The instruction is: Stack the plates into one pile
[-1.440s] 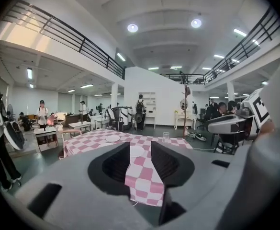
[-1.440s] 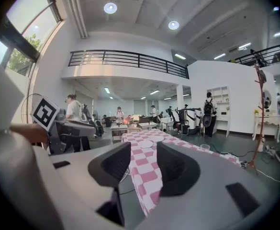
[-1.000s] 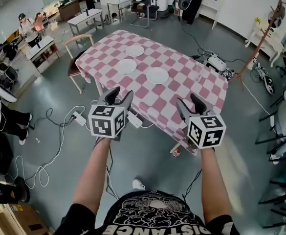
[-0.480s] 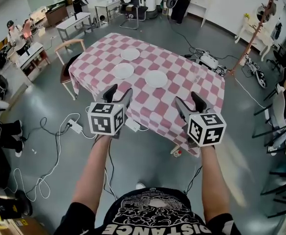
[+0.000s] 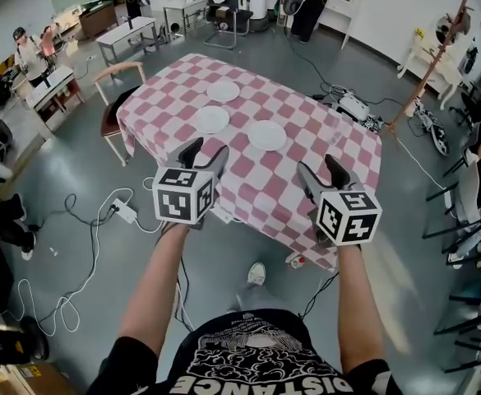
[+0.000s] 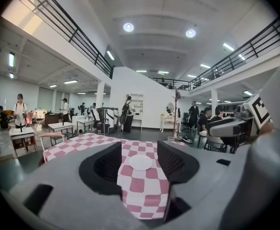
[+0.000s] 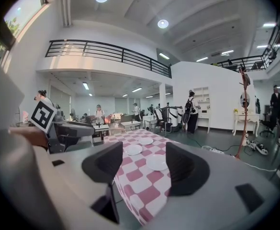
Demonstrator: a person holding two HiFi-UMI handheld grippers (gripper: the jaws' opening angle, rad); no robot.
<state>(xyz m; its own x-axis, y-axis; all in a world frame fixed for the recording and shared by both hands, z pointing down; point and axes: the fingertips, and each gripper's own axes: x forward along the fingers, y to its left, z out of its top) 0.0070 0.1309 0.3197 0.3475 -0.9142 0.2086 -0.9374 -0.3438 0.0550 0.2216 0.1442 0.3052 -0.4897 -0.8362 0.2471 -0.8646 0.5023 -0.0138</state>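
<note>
I stand on a glossy grey floor in a tall white hall. Ahead is my worktop under a pink-and-white checked cloth, with a wooden chair at its left end. Cables trail over the floor. A coat stand rises on the right, near the white wall. A railed balcony runs overhead, and round ceiling lamps are lit.

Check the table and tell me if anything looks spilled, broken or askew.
Nothing stands out. Three white plates, the far plate, the middle plate and the near plate, lie flat and apart on the checked tablecloth. None looks chipped or tilted as far as the head view shows, and the cloth shows no spill.
</note>
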